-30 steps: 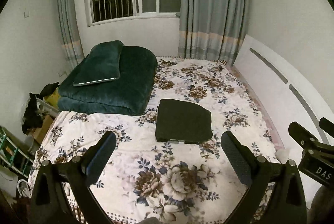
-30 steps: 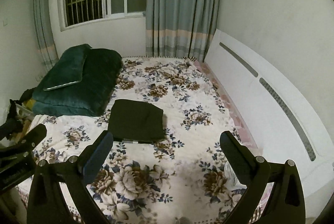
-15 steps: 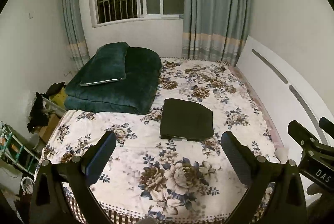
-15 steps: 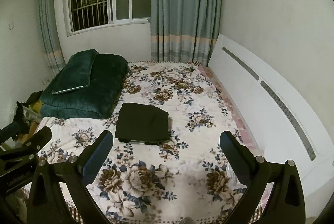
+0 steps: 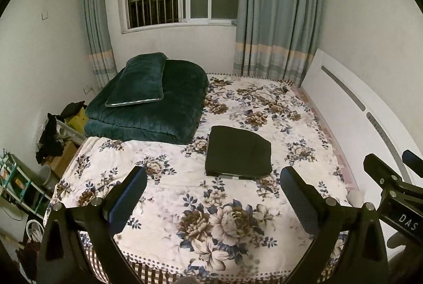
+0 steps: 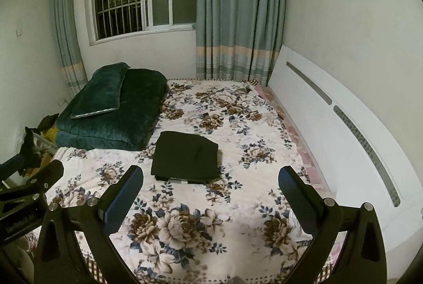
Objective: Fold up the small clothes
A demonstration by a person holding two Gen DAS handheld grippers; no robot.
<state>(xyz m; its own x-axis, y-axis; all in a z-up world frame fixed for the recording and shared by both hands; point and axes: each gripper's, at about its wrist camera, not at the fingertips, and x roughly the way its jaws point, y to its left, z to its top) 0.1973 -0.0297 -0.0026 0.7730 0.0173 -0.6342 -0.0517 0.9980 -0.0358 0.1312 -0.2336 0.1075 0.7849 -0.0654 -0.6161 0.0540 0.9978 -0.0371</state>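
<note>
Now, left to right: folded dark green velvet quilt [image 5: 156, 109] with matching pillow [image 5: 138, 80] on top at far left corner of bed with floral cream sheet [image 5: 185, 194]. Left claw [image 5: 212, 184] wide open, empty, held above near bed edge. Folded black garment [image 5: 238, 154] flat at bed centre, just beside quilt, well apart from both claws. Right claw [image 6: 210, 183] wide open, empty. White headboard [image 6: 330, 125] along right side.

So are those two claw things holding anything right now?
No. The left gripper and right gripper are both open and empty; the folded dark garment lies untouched on the bed.
</note>
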